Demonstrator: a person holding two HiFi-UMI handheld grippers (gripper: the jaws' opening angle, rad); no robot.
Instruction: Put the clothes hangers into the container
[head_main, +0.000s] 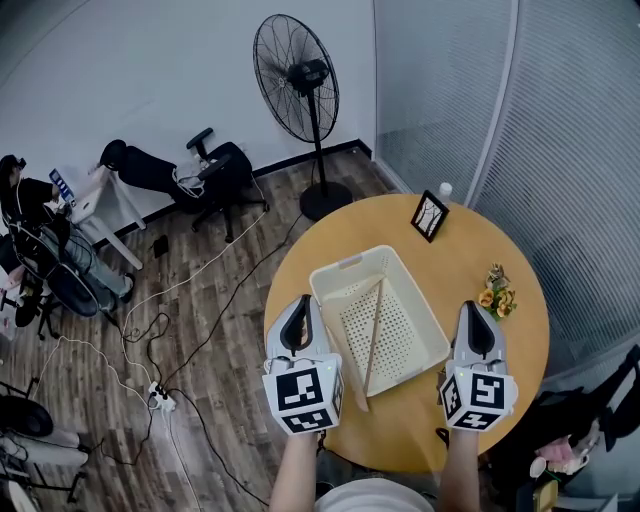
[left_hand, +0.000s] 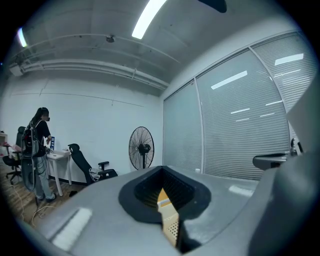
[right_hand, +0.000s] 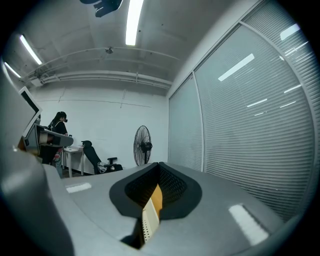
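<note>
On the round wooden table (head_main: 505, 255), the white container (head_main: 350, 262) holds 1 wooden hanger (head_main: 374, 335) with an end jutting over the near rim, so the left gripper (head_main: 303, 306) or right gripper (head_main: 474, 312), both clenched and empty, could lever it out.

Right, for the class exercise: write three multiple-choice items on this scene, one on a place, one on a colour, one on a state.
1. Where is the wooden hanger?
A. in the container
B. on the floor
C. hung on the fan

2. What colour is the container?
A. white
B. red
C. black

3. How are the left tool and the right tool?
A. each gripping a hanger
B. both shut, gripping nothing
C. both wide open

Answers:
1 A, it lies across the container's perforated bottom.
2 A, its rim and walls are white.
3 B, each tool's jaws meet with nothing between them.
</note>
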